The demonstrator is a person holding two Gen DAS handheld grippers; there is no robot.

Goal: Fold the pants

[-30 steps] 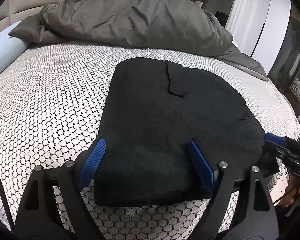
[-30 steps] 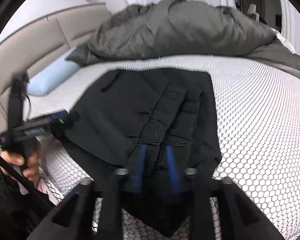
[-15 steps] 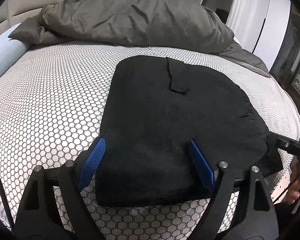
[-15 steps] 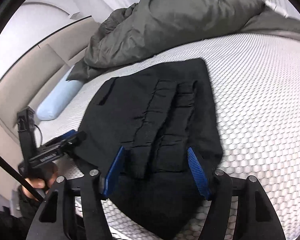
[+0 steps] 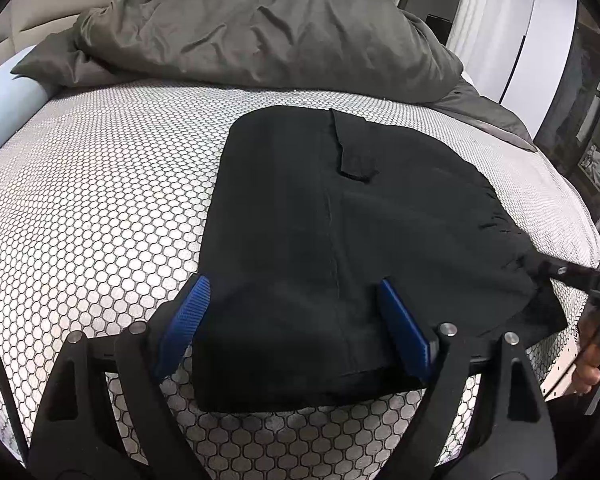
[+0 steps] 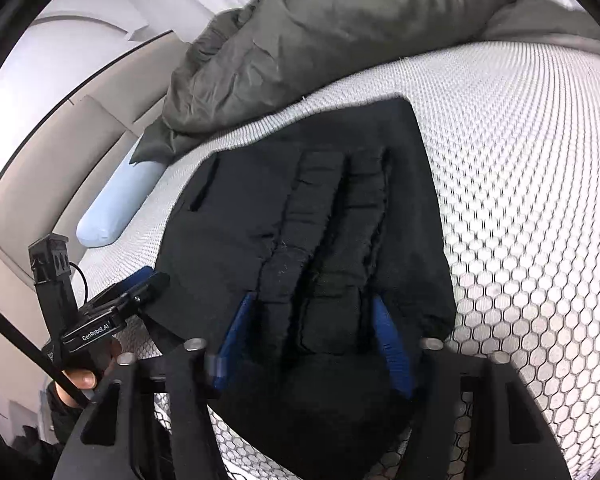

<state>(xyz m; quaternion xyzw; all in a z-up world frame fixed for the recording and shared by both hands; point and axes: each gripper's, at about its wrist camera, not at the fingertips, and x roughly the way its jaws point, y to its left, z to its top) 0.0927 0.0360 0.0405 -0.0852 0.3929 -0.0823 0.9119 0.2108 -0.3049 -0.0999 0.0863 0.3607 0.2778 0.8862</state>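
Since a second ago the right wrist view has tipped, so the bed now slants up to the right, and the right gripper [image 6: 312, 340] has just been closing its jaws over the gathered waistband; the left view has hardly changed. One bed [image 5: 100, 208] fills both frames, its white honeycomb cover running edge to edge. One rumpled grey duvet [image 5: 260, 28] is heaped along the top of the left view, and it sits at the upper centre of the right view. One pair of black pants [image 5: 340, 232], folded into a broad pad, lies flat in the middle of the left frame, its near edge reaching down between the blue pads, with one pocket flap showing near its upper edge. In the right view the same pants [image 6: 300, 220] fill the centre, with ridged elastic bands running down towards the camera. One pale blue pillow [image 6: 116, 208] sits at centre left there, against the beige headboard [image 6: 40, 168]. Two tools are at work. The left gripper [image 5: 292, 328] is spread wide, its blue pads standing either side of the near hem without pinching it. The right gripper straddles the waistband with cloth bunched between its two blue pads, and whether they actually press on it I cannot tell. One hand [image 6: 80, 380] shows at lower left, gripping the other tool's handle.
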